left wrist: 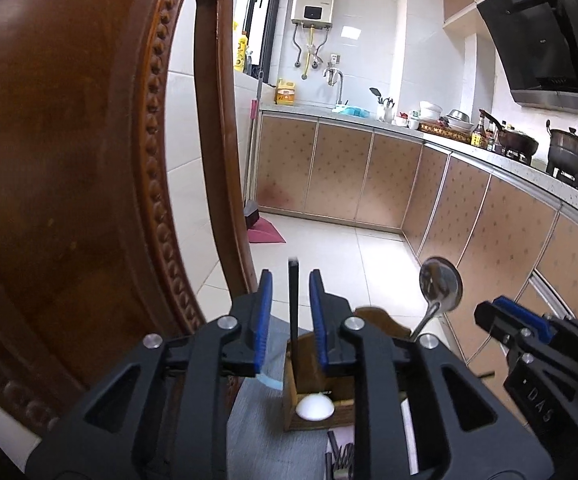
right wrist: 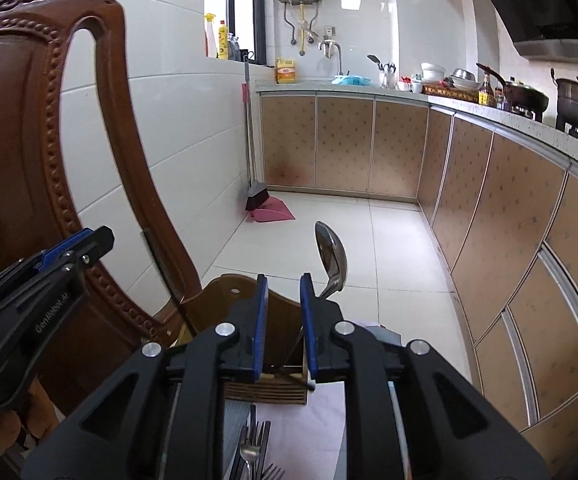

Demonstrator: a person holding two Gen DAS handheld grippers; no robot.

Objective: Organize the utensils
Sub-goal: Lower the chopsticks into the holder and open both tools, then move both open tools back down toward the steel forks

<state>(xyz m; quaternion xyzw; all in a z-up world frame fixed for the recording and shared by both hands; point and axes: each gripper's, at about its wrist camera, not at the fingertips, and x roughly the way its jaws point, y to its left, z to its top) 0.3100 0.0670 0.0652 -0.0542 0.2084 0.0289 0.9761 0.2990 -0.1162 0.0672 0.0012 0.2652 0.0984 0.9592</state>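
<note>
Both utensils already standing in the holder, jaws loose

Currently the left gripper [left wrist: 291, 312] sits around a thin black utensil handle [left wrist: 293, 304] that stands upright in the wooden holder [left wrist: 309, 404]; gaps show on both sides of it, so the pads are not pressing: released. Right gripper [right wrist: 283, 320] is also parted with nothing pinched; the metal spoon [right wrist: 331, 258] stands bowl-up in the same holder, just right of its blue pads [right wrist: 309, 328]. Holder sits on a grey mat next to the carved wooden chair [left wrist: 69, 140]. More forks [right wrist: 251, 452] lie flat on the mat below, near side of the holder. White rounded object [left wrist: 314, 406] at the holder front, cannot tell what it is.

Handling judgement: forks are stiff, light, smooth steel, likely slippery and lying flat, so hard to get under. Best pinch across the mid handle, not the tines. Spoon is top-heavy with the bowl up and may lean. Black handle is narrow and rigid, needing a near-full close to hold.
</note>
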